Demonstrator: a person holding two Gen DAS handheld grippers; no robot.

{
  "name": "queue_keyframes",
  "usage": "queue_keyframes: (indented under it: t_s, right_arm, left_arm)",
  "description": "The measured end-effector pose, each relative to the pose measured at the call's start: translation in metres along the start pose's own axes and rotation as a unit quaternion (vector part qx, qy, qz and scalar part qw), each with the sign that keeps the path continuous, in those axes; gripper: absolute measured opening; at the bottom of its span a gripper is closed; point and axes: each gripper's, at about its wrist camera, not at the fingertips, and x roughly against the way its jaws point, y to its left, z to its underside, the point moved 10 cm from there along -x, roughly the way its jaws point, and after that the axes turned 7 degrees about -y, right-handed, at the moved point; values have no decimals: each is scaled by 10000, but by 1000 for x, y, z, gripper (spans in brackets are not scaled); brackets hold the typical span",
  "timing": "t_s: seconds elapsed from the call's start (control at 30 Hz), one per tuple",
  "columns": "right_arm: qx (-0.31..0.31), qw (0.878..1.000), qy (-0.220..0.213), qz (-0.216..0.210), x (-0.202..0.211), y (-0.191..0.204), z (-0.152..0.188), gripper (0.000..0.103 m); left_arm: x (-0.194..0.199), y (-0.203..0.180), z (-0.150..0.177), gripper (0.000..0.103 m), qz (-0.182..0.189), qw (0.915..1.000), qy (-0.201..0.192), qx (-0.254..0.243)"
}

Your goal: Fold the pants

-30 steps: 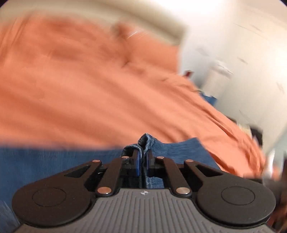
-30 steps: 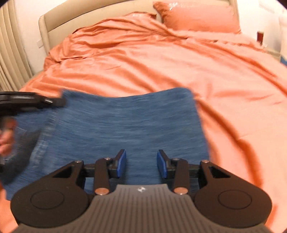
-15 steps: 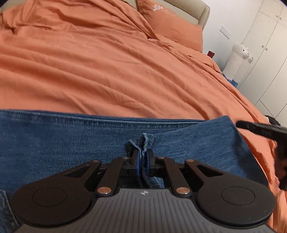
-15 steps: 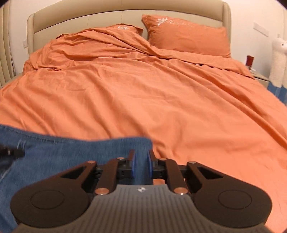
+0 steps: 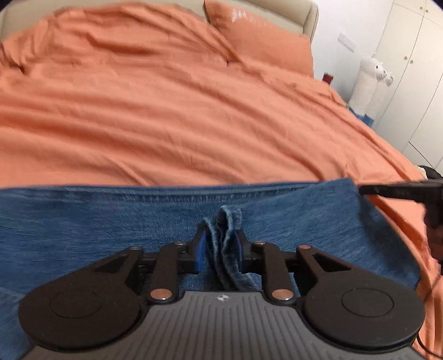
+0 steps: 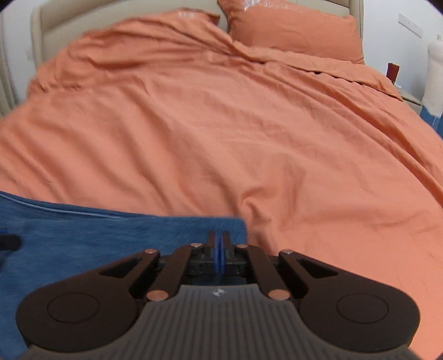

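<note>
Pants: your blue denim pants (image 5: 110, 221) lie spread flat along the near edge of the bed, on top of the orange wrinkled duvet (image 5: 166, 110); a stitched seam runs along their far edge.
Left gripper: your black two-finger left gripper (image 5: 220, 246) has its blue pads parted a little, with a bunched ridge of denim (image 5: 225, 235) standing loosely between them; the pads are not pressed onto the fabric.
Right gripper: your black two-finger right gripper (image 6: 218, 252) has its blue pads drawn together with barely a gap, over the far right corner of the pants (image 6: 110, 243); you cannot tell from this view whether any denim is caught between them.
Bed: an orange pillow (image 6: 293, 27) lies at the head, against a beige padded headboard (image 6: 110, 16).
Beside the bed: a white plush llama (image 5: 371, 80) stands by the white wardrobe doors (image 5: 415, 83).
Containers: none can be made out.
</note>
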Motion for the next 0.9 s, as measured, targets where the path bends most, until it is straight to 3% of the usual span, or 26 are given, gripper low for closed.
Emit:
queue_keyframes:
  t_s: [0.1,0.27,0.33,0.5,0.63,0.8,0.9]
  right_arm:
    - [87,9998,-2,-202,44,4,13,0]
    - [199,9989,23,-416,107,11,57,0]
    - [325,9987,-13,-396,122,15,76,0]
    - [316,9988,0,-362,121,15,115,0]
    - [328,9989,43,-346,105,15,135,0]
    - [399,9988,31,-272,102,17,136,0]
    - [567,9982,-36,-189,110,20,130,0]
  left_arm:
    - [29,-20,1,24,219,9996,-125,-84]
    - [52,-49,25,23,290,9977,98,-604]
    - [54,-53,38,18,265,9970,252,-683]
    - [46,-50,62,11,-126,9937,483,-1006]
    - [38,-41,72,10,-174,9944,474,-931]
    - [41,-39,68,10,-170,9957,513,-754]
    - [59,-37,58,16,-159,9963,471,-701]
